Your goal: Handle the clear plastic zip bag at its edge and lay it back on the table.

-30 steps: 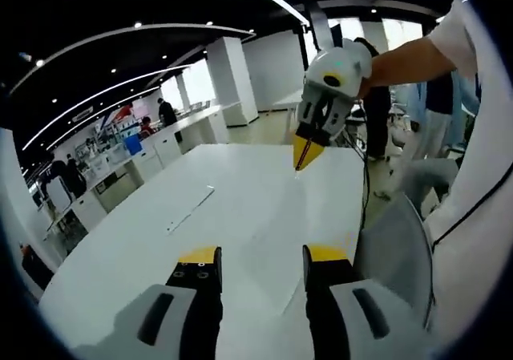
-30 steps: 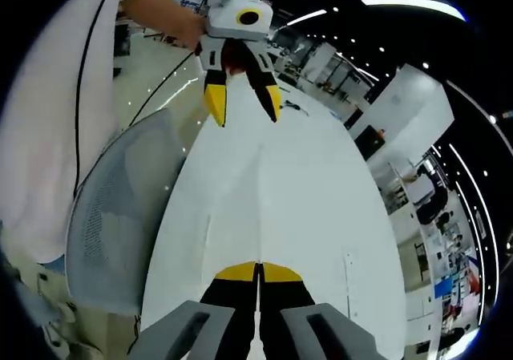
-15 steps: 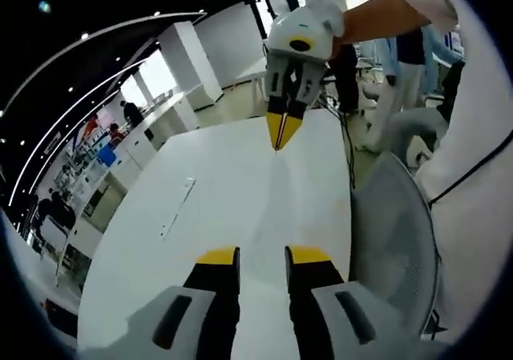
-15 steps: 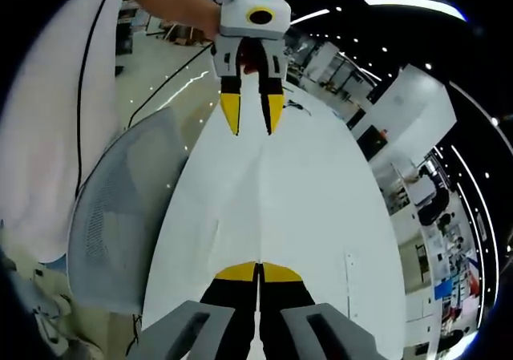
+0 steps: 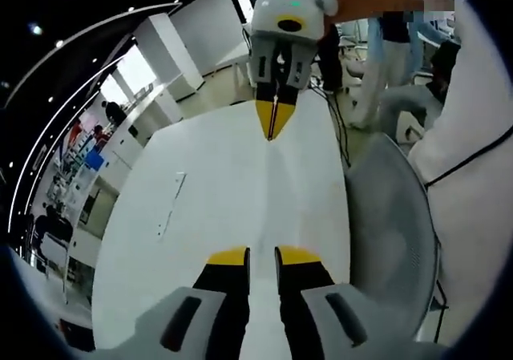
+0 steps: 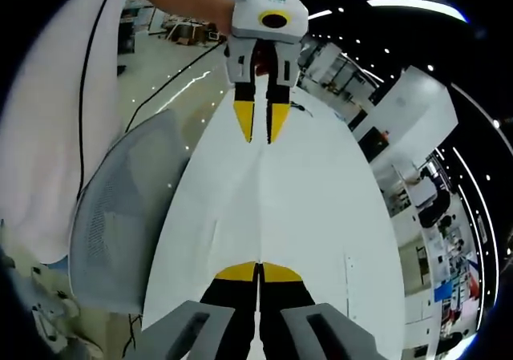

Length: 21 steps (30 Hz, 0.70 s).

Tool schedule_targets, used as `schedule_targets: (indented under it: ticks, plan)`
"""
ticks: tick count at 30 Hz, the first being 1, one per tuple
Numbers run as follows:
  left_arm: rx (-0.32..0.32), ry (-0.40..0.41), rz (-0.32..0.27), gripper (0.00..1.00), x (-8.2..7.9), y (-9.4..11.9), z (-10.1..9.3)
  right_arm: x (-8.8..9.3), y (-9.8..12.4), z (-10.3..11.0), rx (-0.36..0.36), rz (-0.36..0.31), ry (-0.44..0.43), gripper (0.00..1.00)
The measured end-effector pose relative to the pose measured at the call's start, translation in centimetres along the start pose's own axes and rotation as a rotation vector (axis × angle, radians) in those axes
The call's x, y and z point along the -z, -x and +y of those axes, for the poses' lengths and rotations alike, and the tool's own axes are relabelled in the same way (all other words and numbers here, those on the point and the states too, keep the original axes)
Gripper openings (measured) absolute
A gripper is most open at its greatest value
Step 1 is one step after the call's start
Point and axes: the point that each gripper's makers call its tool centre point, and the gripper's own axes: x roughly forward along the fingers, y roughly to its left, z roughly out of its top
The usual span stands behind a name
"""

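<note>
Now the clear zip bag point(image 6: 260, 204) hangs stretched over the white table point(image 5: 200, 200) between both grippers: right gripper point(image 6: 258, 270) clamped on its near edge, left gripper point(image 5: 262, 256) slightly parted around the far edge

The clear plastic zip bag point(image 5: 271, 185) is nearly invisible against the white desk point(image 5: 200, 216); its outline cannot be traced. Whether either gripper's fingers point(image 5: 228, 257) actually grip its edge cannot be told. The desk's near edge is cut off. The mesh chair point(image 5: 393, 240) is partly cropped.
</note>
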Motion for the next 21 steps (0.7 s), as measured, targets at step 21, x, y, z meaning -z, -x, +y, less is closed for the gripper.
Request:
schedule_targets:
  ticks: [21]
  plan:
    - [0.027,-0.054,0.094,0.08,1.2,-1.1,0.2,0.1,0.0,0.2,-0.001,0.002,-0.001,0.0]
